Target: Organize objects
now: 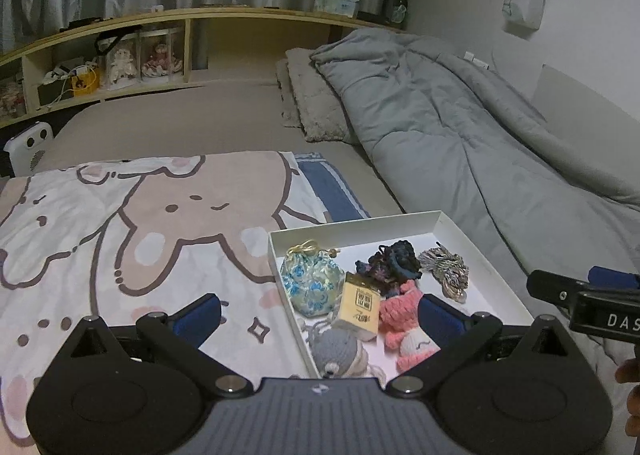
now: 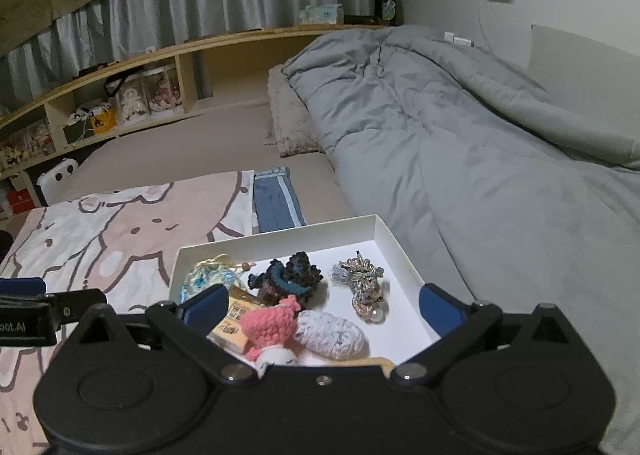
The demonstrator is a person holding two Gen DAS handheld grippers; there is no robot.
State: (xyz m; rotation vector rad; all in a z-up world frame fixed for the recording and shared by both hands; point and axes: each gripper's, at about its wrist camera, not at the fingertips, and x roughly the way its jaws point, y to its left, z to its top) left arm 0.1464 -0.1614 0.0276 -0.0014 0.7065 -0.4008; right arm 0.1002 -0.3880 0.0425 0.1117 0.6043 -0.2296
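White tray on bed, partly over cartoon blanket, holding pouch, box, pink doll, dark yarn, tassel. Left tongs spread wide, empty, straddling tray's left wall. Right tongs likewise released above tray. Grey doll's face seen only from left wrist; tassel's pearl only from right wrist.

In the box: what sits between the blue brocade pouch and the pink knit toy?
A small yellow card box, lying between the brocade pouch and the pink knit toy. Clearest in the left wrist view; the right view's claw finger partly hides it.
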